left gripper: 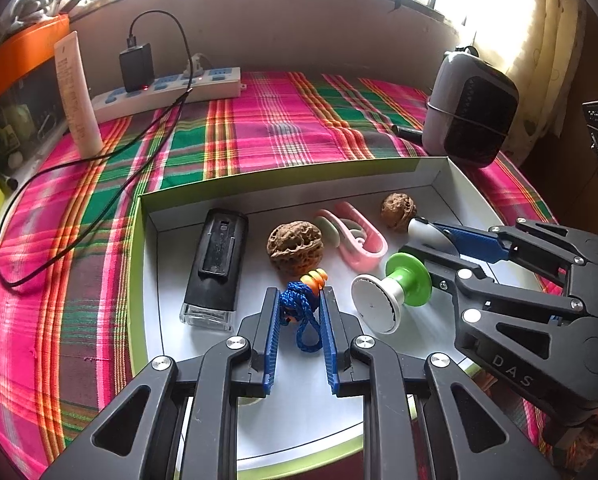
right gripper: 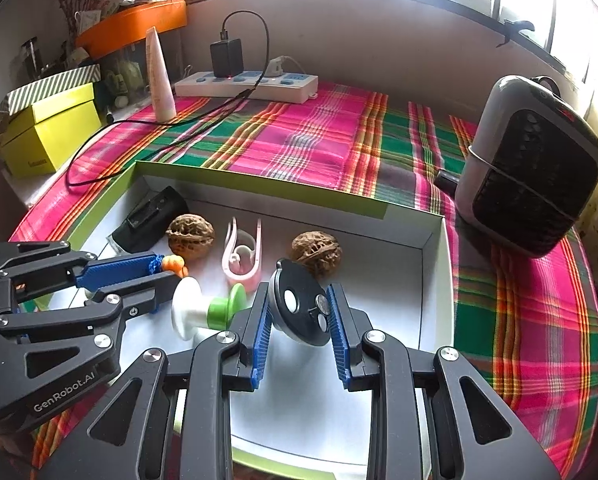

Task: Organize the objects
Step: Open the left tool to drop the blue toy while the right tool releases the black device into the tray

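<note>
Left gripper (left gripper: 299, 307): clamped on one blue cord bundle with orange beads (left gripper: 299, 300).
Right gripper (right gripper: 299, 312): gripped one round dark disc (right gripper: 299, 310).
White shallow box (left gripper: 443, 178): two brown wrinkled walnuts (left gripper: 295, 248), at eleven and one o'clock from one pink plastic clip (left gripper: 357, 240).

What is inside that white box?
Inside the shallow white box: two wrinkled walnuts, black lighter, pink clip, green-white spool. Its near end is hidden by the fingers.

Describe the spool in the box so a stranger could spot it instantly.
Find the shallow white box with the green rim on the plaid cloth. Near its front, just right of the left tongs, lies a spool on its side. It alone has a green flange and a white flange; its neighbours are brown walnuts and a pink clip.
</note>
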